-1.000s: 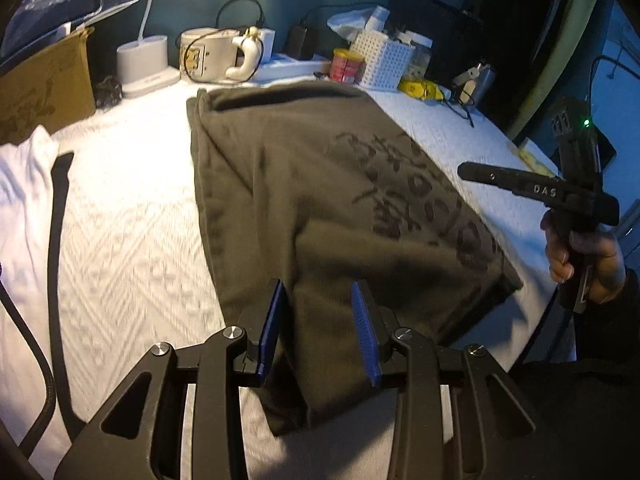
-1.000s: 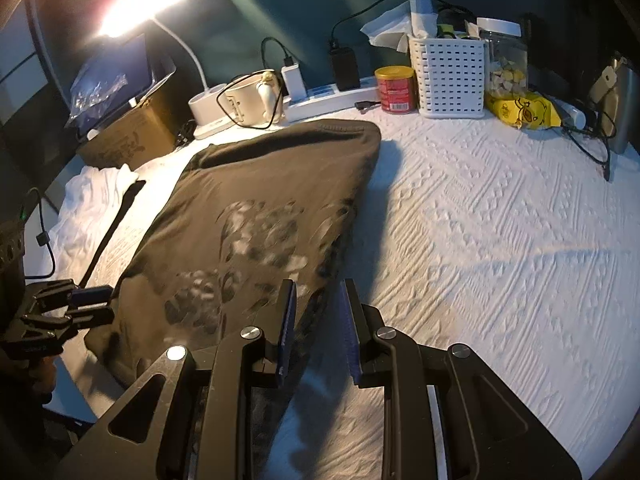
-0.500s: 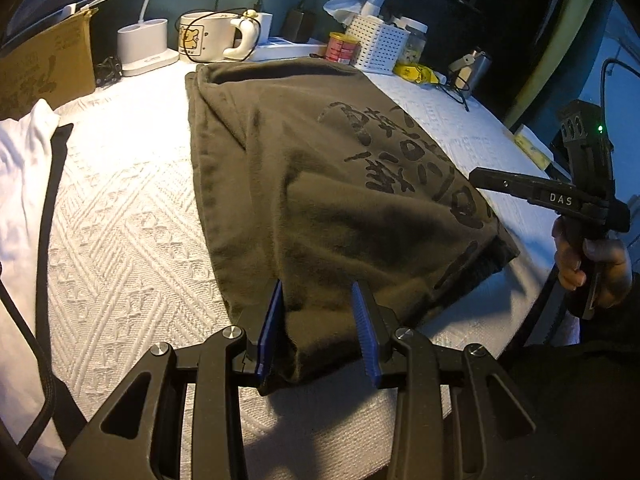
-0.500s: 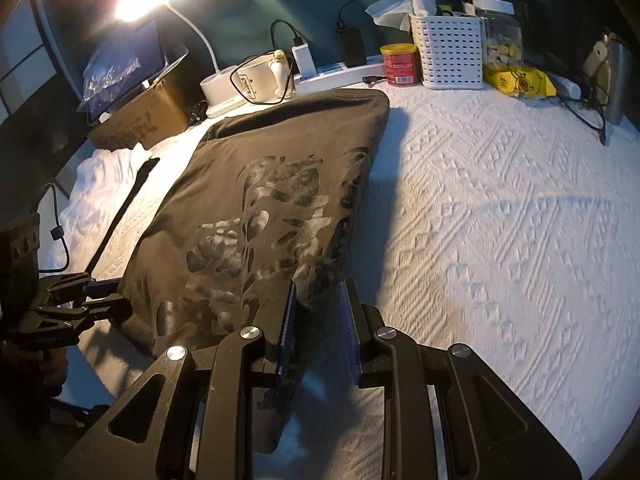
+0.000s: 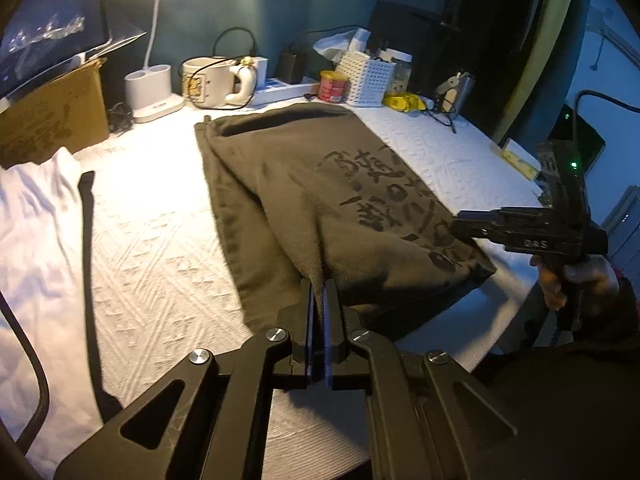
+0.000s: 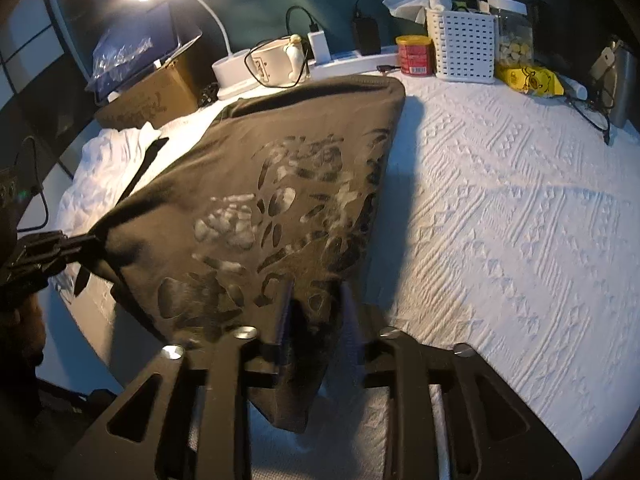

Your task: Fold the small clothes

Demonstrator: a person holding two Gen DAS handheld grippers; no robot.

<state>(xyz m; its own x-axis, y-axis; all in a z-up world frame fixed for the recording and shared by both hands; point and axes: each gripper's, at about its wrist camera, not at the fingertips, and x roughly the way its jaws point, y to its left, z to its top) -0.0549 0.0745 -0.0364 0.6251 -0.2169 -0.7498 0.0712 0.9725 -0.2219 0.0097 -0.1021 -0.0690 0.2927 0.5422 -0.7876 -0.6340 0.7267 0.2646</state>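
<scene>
Left gripper (image 5: 319,292) pinched tight on near hem of dark olive printed T-shirt (image 5: 320,200), fabric sandwiched between blue pads, cloth tented up into a ridge at the pinch. Right gripper (image 6: 316,308) straddling the other near corner of the same shirt, jaws opening, moderately wide; fabric between the fingers, bunched and hanging off the table edge, pads apparently not pressing. Seen also from the left view at shirt's right corner (image 5: 480,228), held by hand (image 5: 576,280).

Step in hand, by judgement: taking hold of both near corners for a lengthwise fold toward the far end; left side secured, right side not. Next move likely needs right jaws to close on the corner, then both to lift and carry the hem evenly over the print.

Shirt flat on white textured table cover (image 6: 500,220), already narrowed into a strip, print up. White garment (image 5: 36,220) to the left. Mug (image 5: 208,84), red tin (image 6: 414,56), white basket (image 6: 464,44) near far edge — risk of shirt brushing them on the fold
</scene>
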